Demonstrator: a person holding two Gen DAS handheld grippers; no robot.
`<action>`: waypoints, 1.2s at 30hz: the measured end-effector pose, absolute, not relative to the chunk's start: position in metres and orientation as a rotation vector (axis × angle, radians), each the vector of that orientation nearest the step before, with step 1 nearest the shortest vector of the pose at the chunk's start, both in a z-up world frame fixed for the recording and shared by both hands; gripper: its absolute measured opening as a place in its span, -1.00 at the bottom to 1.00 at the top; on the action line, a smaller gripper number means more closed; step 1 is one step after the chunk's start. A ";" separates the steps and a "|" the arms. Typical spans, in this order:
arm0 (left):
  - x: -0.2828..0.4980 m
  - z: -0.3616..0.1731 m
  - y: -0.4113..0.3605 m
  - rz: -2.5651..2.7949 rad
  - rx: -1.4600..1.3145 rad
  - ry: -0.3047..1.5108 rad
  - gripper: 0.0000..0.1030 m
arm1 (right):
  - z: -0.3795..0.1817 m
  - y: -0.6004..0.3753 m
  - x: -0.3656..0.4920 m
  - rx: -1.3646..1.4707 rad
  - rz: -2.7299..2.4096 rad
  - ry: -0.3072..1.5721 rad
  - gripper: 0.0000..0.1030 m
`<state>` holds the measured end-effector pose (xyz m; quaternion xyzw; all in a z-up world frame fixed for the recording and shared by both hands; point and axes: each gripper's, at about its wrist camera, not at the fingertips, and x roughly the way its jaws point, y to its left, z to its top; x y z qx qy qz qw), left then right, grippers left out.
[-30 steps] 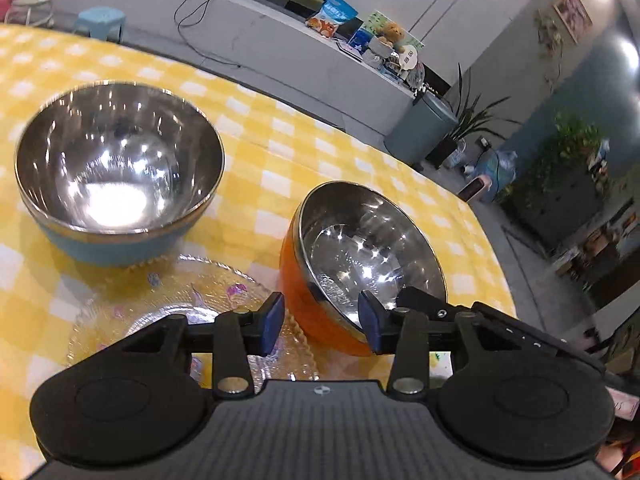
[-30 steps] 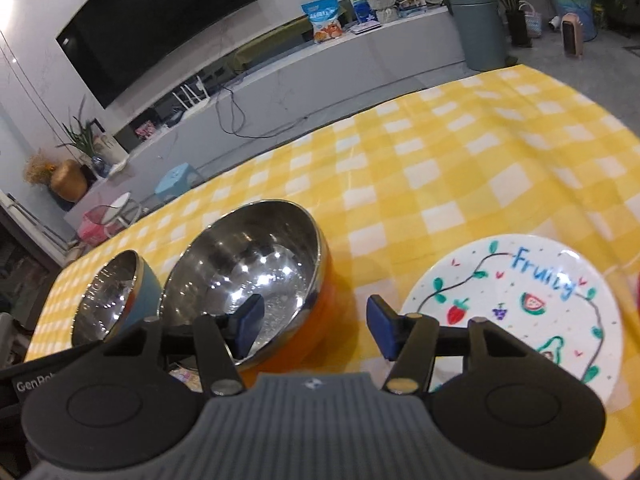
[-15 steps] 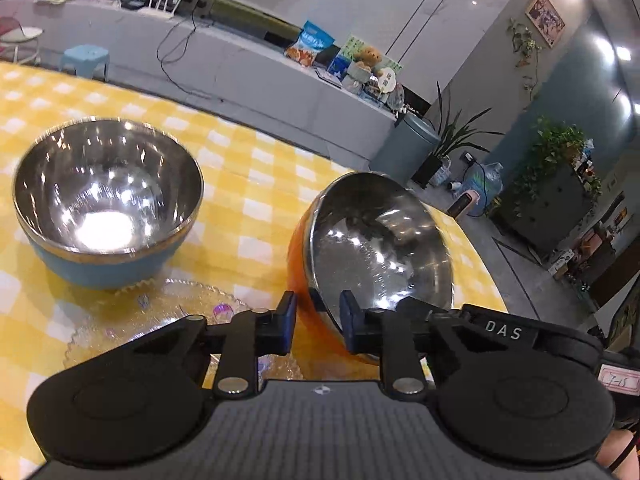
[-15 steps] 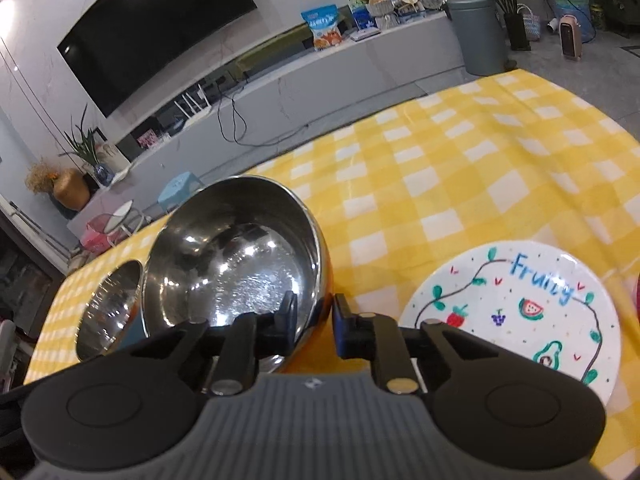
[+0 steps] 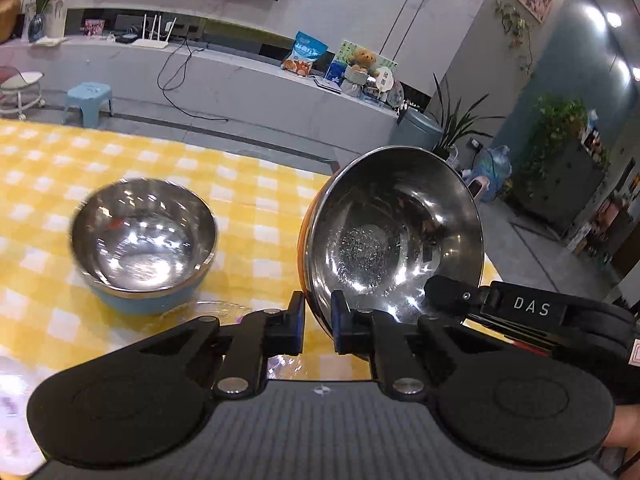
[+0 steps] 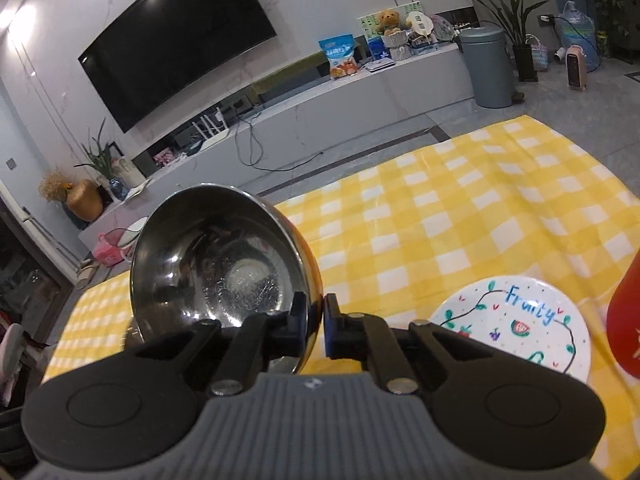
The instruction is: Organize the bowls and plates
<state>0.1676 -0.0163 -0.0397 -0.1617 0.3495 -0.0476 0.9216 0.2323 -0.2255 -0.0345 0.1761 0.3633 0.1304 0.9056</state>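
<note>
Above yellow checked table [image 6: 460,208], both grippers' jaws just closed, clamping tilted orange bowl [image 5: 394,232] rim.

The left gripper [image 5: 317,322] is matte black, with two round domed housings flanking a grey ribbed centre plate that carries a small round emblem, and silver pivot screws on its linkage arms. Its fingers [image 5: 291,328] end in dark blue rectangular pads. The right gripper [image 6: 316,326] is built the same; seen from the left wrist, it bears white "DAS" lettering.
</note>
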 end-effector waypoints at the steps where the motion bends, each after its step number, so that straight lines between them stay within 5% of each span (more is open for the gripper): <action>1: 0.163 -0.034 -0.015 -0.096 -0.327 0.716 -0.73 | -0.030 -0.224 0.228 0.369 0.276 0.747 -0.88; 16: 0.089 -0.002 0.021 -0.074 -0.354 0.764 -0.73 | -0.016 -0.198 0.151 0.379 0.377 0.842 -0.87; 36: 0.058 -0.054 0.075 -0.197 -0.240 1.093 -0.69 | -0.074 -0.167 0.083 0.532 0.442 1.042 -0.75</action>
